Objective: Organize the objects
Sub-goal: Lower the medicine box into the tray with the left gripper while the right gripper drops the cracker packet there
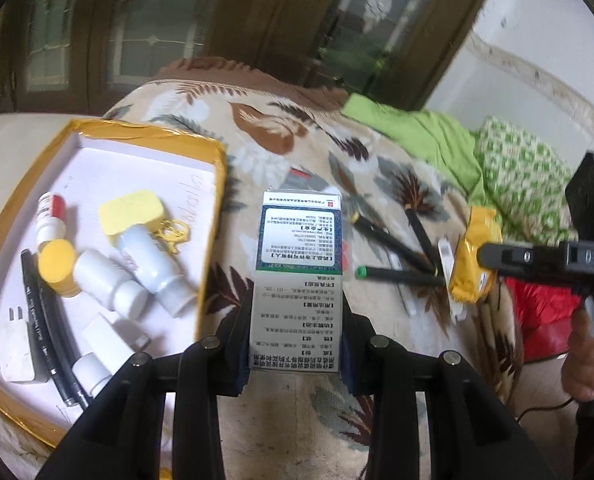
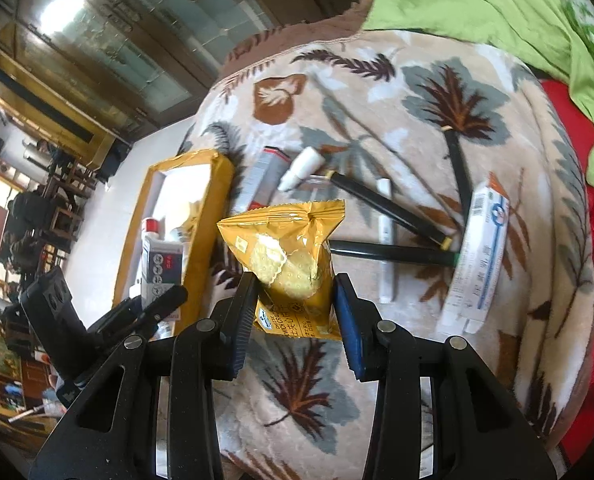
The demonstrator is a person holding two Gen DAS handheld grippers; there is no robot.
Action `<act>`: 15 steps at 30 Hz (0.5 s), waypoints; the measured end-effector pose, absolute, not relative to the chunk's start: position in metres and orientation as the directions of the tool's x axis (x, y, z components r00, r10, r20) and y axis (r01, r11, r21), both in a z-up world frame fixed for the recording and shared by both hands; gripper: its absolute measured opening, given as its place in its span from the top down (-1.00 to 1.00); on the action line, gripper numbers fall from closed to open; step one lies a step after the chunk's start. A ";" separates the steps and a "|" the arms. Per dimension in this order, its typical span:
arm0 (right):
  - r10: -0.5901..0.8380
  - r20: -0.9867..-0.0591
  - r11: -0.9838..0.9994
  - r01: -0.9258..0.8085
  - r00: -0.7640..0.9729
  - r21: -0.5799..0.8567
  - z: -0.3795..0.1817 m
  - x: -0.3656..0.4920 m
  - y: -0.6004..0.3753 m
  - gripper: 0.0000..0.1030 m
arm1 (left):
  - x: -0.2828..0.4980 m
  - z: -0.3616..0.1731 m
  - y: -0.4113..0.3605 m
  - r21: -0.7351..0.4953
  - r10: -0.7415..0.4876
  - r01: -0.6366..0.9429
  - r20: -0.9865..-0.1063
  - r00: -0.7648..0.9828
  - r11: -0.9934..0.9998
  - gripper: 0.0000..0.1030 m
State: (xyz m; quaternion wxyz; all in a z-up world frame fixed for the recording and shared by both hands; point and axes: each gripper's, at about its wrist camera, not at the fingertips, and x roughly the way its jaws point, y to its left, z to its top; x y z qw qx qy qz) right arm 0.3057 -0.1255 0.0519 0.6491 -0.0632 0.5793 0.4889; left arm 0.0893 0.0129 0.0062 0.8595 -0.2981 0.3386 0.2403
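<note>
While the left claw (image 1: 297,344) grips the white printed medicine carton (image 1: 299,276) lengthwise, the yellow-rimmed cardboard tray (image 1: 213,152) lies just to its left, and the right claw (image 2: 293,312) clamps the yellow biscuit packet (image 2: 289,256).

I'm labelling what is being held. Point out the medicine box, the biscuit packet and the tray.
medicine box (image 1: 299,240), left wrist view, printed face.
biscuit packet (image 2: 287,248), right wrist view, clear window.
tray (image 1: 213,216), left wrist view, yellow right rim.

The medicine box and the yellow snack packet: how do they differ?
The medicine box is stiff, white with printed text; the snack packet is soft, yellow, with biscuits showing. The left hand-held gripper holds the box; the right hand-held gripper holds the packet. Both are lifted above the blanket.
</note>
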 end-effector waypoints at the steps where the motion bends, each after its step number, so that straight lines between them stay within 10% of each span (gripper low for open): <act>1: 0.563 -0.813 0.506 -0.714 -0.151 0.484 0.054 0.302 -0.123 0.25 | 0.085 0.007 0.016 -0.359 0.217 -0.620 -0.719 0.660 0.697 0.34; 15: 0.560 -0.791 0.413 -0.745 -0.246 0.524 0.045 0.258 -0.074 0.25 | 0.035 0.019 0.059 -0.427 0.298 -0.697 -0.684 0.666 0.577 0.34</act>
